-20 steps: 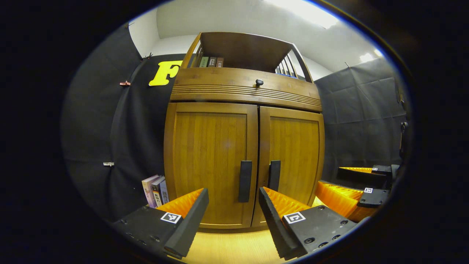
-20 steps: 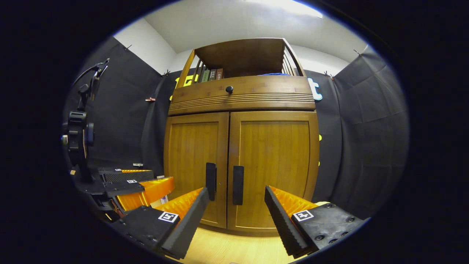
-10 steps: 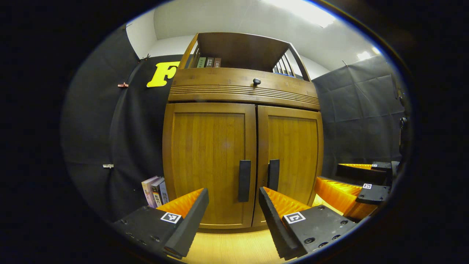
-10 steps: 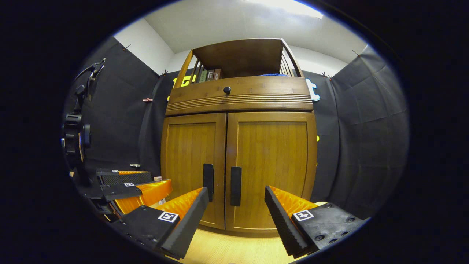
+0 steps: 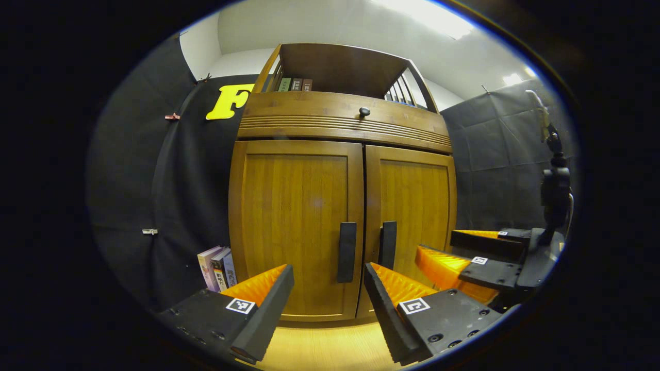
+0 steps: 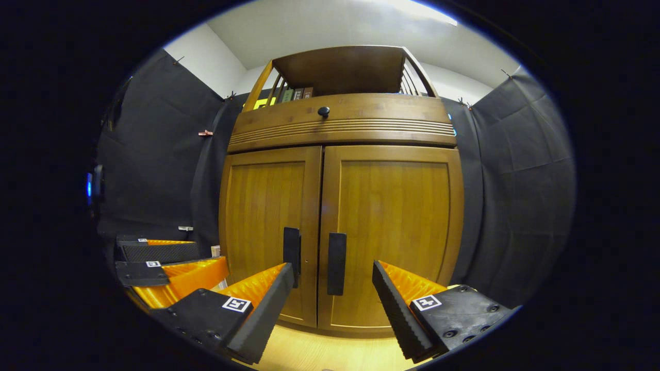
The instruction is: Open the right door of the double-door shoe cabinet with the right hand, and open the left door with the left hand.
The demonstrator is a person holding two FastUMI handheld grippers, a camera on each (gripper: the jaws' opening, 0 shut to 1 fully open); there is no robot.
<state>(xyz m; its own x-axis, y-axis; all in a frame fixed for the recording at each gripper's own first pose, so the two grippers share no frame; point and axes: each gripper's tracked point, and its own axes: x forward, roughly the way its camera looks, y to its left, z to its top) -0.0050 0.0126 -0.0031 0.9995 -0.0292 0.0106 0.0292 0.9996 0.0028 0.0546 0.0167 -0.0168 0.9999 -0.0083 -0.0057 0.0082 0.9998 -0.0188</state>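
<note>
Both doors shut; right claw (image 6: pixel 332 288) gapes just short of the right handle (image 6: pixel 336 264), left claw (image 5: pixel 327 293) gapes before the left handle (image 5: pixel 346 252).

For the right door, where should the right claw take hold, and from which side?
Probably the right handle, the upright dark bar near the right door's inner edge, by the centre seam. Come straight from the front with the open right claw, one finger on each side of the bar. The bar looks narrow enough to fit between the fingers, and pulling far from the outer hinge should swing the door easily.
</note>
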